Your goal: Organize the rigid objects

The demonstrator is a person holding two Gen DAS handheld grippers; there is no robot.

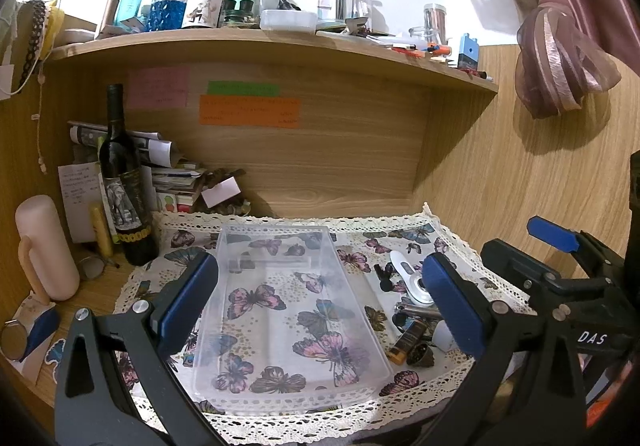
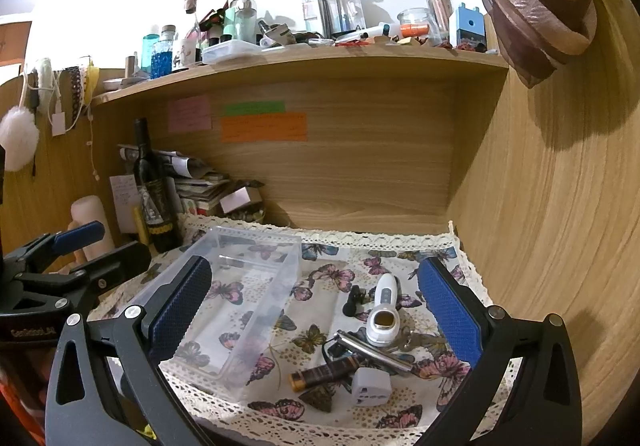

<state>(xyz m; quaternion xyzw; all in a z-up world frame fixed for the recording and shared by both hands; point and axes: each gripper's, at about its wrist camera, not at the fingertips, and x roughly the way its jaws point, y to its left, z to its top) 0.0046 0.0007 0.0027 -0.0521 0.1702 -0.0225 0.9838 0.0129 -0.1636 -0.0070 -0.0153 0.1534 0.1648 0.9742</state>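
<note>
The jaws of both the left gripper [image 1: 320, 306] and the right gripper [image 2: 316, 310] are held spread and empty above the butterfly cloth [image 2: 320, 278], where the clear plastic bin [image 1: 280, 286] lies empty beside a cluster of small items [image 2: 368, 350], so a first pick is judged to be called for.

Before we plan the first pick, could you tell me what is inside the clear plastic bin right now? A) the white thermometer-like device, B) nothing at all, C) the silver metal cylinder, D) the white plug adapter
B: the clear plastic bin shows only the butterfly cloth through its bottom, while the small items lie on the cloth beside it.
</note>
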